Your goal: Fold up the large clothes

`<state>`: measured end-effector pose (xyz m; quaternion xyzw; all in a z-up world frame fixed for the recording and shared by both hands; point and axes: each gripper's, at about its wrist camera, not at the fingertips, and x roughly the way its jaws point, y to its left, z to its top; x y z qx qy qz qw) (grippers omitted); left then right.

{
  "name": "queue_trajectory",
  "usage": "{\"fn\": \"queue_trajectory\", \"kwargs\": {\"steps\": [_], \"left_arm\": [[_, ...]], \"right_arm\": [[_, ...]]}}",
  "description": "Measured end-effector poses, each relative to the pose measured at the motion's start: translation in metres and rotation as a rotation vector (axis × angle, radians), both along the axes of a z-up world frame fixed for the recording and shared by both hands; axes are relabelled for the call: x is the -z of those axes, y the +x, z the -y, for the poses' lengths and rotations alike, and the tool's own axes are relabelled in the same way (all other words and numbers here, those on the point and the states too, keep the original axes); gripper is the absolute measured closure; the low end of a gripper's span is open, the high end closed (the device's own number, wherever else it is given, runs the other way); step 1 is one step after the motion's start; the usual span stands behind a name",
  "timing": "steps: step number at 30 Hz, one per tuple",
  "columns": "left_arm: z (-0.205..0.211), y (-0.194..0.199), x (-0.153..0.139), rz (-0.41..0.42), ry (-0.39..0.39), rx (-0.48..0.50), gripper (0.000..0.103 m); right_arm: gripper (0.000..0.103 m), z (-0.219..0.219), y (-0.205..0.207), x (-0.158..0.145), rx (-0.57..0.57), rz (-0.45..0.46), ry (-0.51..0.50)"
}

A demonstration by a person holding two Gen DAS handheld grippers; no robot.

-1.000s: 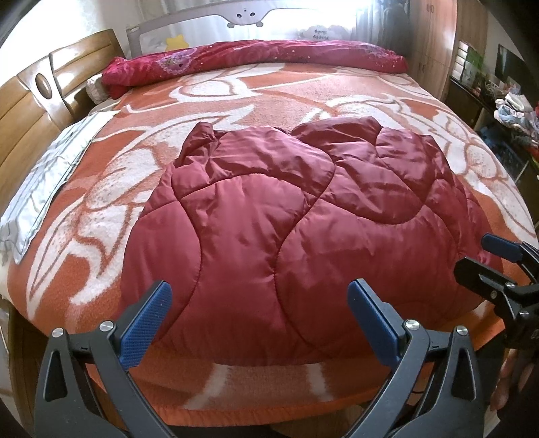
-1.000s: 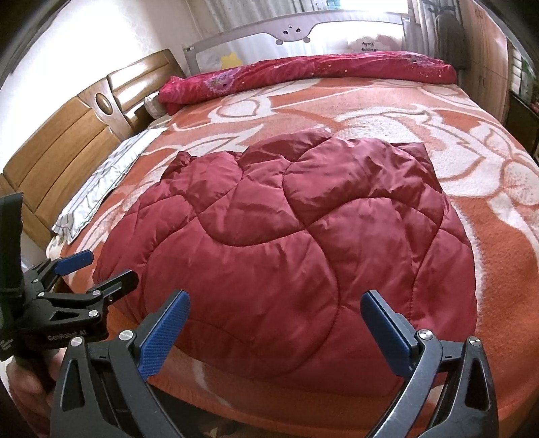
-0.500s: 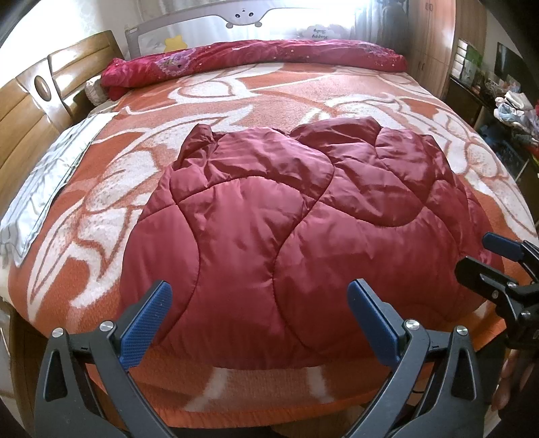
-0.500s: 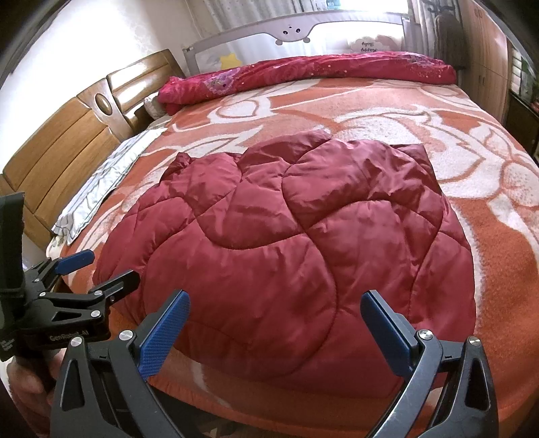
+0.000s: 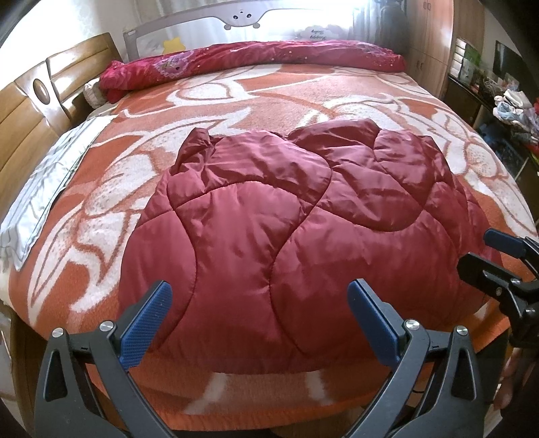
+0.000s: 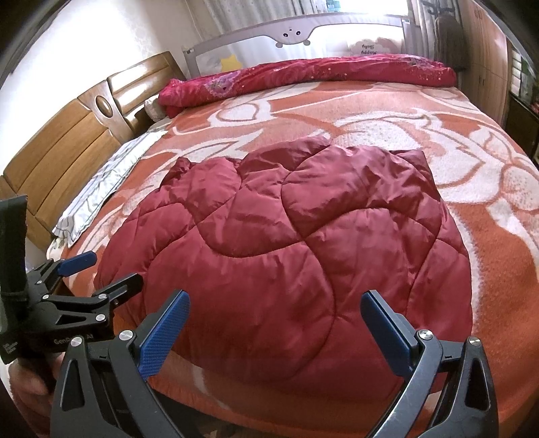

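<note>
A wooden headboard (image 5: 40, 97) stands at the left. The left gripper (image 5: 257, 320) hovers with jaws spread wide, empty, before the shiny dark-red quilted padded garment (image 5: 286, 242) lying on the orange-and-white patterned blanket (image 5: 256, 101); the right gripper (image 6: 274, 328) is likewise spread, holding nothing.

Bed rail (image 5: 242, 15) lettering blurred; shelf clutter (image 5: 512, 101) indistinct; jacket (image 5: 303, 236) underside hidden.
</note>
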<state>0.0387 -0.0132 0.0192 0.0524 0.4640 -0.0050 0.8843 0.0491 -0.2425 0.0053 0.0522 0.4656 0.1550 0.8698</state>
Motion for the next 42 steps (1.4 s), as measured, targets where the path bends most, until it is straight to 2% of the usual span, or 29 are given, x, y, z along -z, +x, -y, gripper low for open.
{"fn": "queue_trajectory", "kwargs": {"steps": [42], "left_arm": [[-0.0018, 0.0077, -0.0021, 0.004, -0.007, 0.001, 0.000]], "right_arm": [[0.001, 0.0021, 0.0023, 0.0004, 0.005, -0.002, 0.004]]}}
